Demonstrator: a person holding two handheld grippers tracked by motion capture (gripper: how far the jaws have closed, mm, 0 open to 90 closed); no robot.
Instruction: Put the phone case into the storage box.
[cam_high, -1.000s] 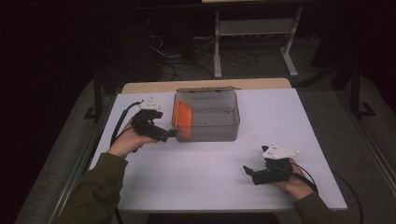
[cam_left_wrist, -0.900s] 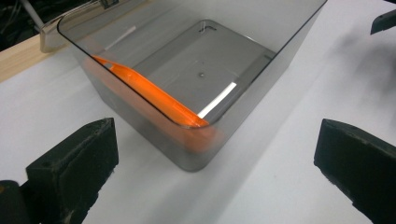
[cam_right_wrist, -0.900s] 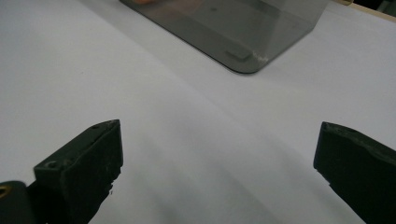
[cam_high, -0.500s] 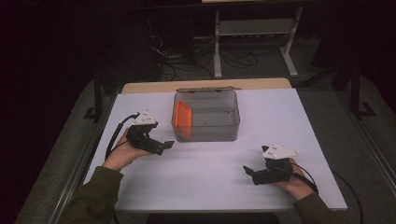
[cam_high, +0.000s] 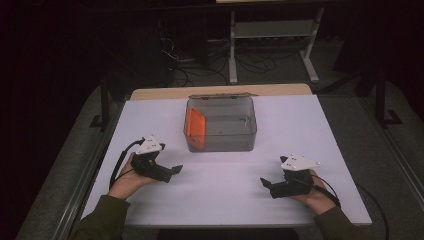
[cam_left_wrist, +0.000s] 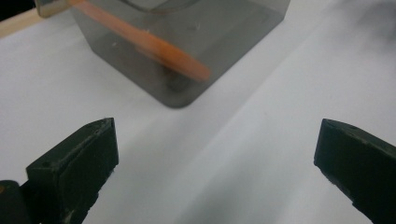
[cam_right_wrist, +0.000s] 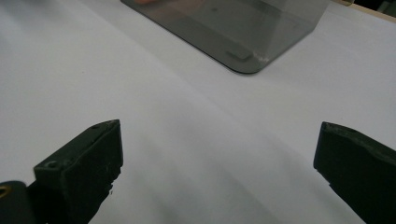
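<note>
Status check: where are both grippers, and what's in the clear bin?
Left gripper open, empty. Right gripper open, empty. Orange piece leaning inside clear bin. Nothing between grippers and bin.

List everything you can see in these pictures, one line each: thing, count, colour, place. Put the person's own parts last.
container: 1, clear smoky grey, far middle of the table.
flat piece: 1, orange, leaning inside the container's left end.
table: 1, white top, centre.
shelf frame: 1, pale, on the floor beyond the table.
left tongs: 1, black with grey plate, near left, open.
right tongs: 1, black with grey plate, near right, open.
sleeves: 2, olive, bottom edge.
</note>
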